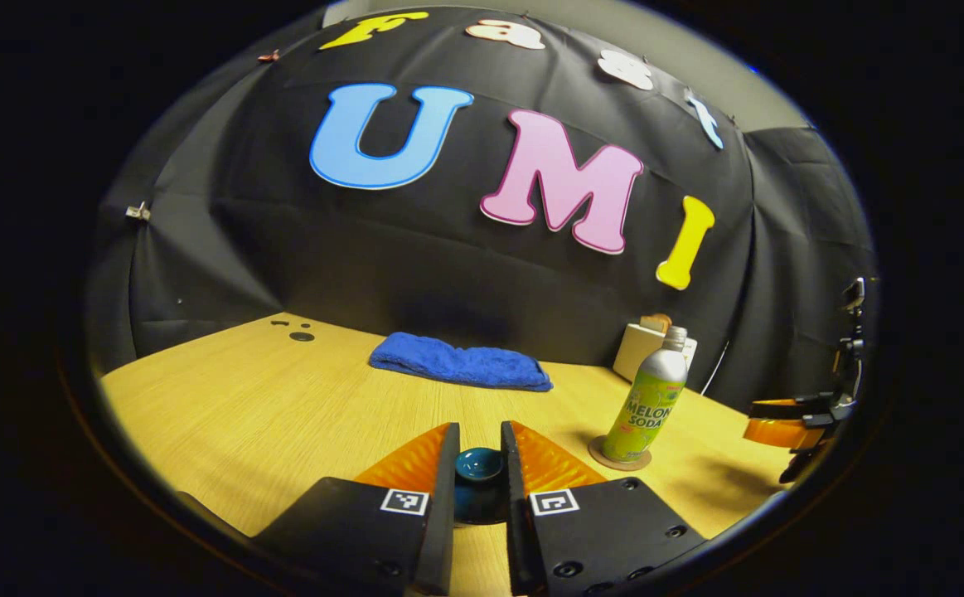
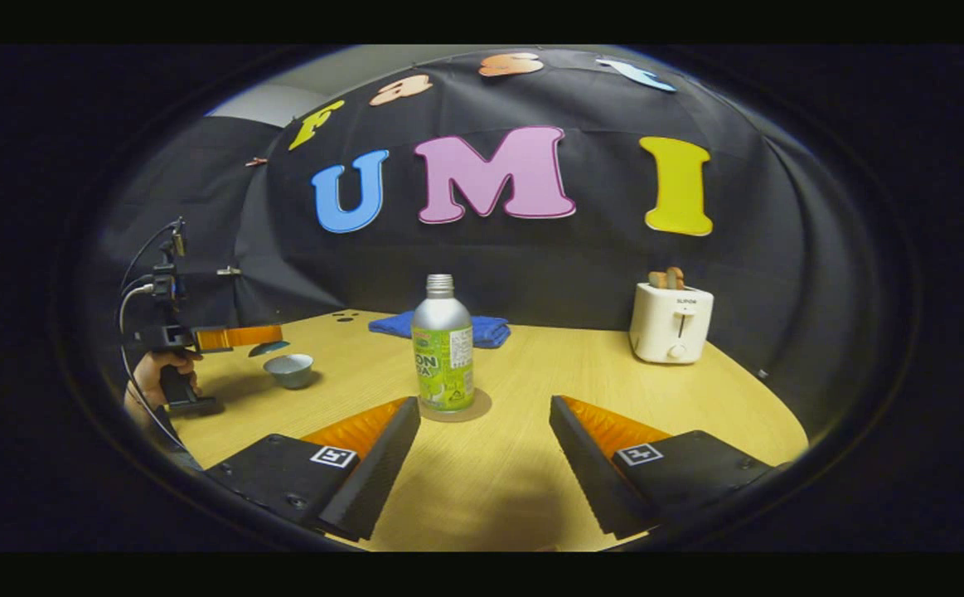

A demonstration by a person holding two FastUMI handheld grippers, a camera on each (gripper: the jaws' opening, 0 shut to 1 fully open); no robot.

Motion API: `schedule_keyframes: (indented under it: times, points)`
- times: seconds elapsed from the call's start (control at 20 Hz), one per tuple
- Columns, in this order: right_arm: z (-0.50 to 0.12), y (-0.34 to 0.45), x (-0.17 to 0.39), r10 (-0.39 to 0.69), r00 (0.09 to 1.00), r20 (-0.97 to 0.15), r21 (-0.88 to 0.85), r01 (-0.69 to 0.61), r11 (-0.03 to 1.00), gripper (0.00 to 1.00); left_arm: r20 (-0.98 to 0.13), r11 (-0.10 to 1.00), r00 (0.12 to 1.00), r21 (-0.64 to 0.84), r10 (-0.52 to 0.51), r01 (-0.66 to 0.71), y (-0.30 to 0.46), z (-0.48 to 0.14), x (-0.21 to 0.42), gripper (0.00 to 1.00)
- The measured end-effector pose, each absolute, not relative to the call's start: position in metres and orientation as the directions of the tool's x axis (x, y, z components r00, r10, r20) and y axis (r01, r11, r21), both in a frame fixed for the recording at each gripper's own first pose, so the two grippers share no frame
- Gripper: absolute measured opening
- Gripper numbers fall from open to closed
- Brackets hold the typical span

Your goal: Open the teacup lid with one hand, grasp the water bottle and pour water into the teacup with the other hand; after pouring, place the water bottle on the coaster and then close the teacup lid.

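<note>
Wood-grain tabletop (image 2: 498,473) carries everything you are working with. Your left claw (image 1: 479,464) is clamped on the lid (image 1: 479,466): in the left gripper view the dark blue lid sits squeezed between the two fingers, with both inner faces pressing its sides. In the right gripper view you can see that same claw far to the left, held by your hand (image 2: 157,377), with the lid (image 2: 268,348) lifted just above and slightly left of the teacup (image 2: 293,370). The teacup stands open on the tabletop, upright; whether it holds water you cannot tell from here.

Your right claw (image 2: 486,431) has its fingers wide apart, gripping nothing. The bottle (image 2: 443,347) stands upright on the round coaster (image 2: 480,406), straight ahead of that claw and a little beyond the fingertips, not touching them. Its cap end is bare metal and its lower half wears a green label. In the left gripper view the bottle (image 1: 647,396) and coaster (image 1: 619,456) appear to the right of the lid, near but apart.

Farther back, a folded blue towel (image 1: 458,363) lies by the wall, and a white toaster (image 2: 670,322) with bread in its slots stands at the far right.
</note>
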State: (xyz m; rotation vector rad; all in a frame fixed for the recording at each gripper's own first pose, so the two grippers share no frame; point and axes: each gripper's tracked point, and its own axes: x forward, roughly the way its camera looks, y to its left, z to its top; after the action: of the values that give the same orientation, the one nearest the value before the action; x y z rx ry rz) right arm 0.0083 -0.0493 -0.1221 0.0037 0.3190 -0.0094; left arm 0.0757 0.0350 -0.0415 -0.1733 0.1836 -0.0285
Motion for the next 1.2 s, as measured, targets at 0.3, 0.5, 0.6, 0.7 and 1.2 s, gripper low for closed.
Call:
schedule_keyframes:
  times: [0.3,0.5,0.6,0.7,1.2]
  points:
    - [-0.114,-0.046,-0.014,0.001,0.956,-0.293,0.041,0.011,0.999,0.98,-0.222,0.996,0.975,-0.088,0.004,-0.024,0.034,-0.06,0.087,0.3]
    - [-0.108,-0.041,-0.02,0.026,0.961,-0.274,0.064,-0.009,0.998,0.98,-0.236,0.997,0.971,-0.061,0.024,-0.039,0.034,-0.067,0.09,0.3]
    - [-0.106,-0.039,-0.022,0.029,0.964,-0.264,0.062,-0.013,0.998,0.98,-0.235,0.998,0.971,-0.041,0.033,-0.044,0.035,-0.067,0.092,0.3]
    - [-0.103,-0.037,-0.022,0.037,0.963,-0.267,0.054,-0.024,0.998,0.98,-0.24,0.999,0.97,-0.024,0.041,-0.048,0.035,-0.068,0.093,0.3]
    - [-0.083,-0.041,-0.022,0.041,0.973,-0.228,0.062,-0.027,0.998,0.98,-0.276,0.998,0.959,0.031,0.058,-0.052,0.036,-0.076,0.101,0.3]
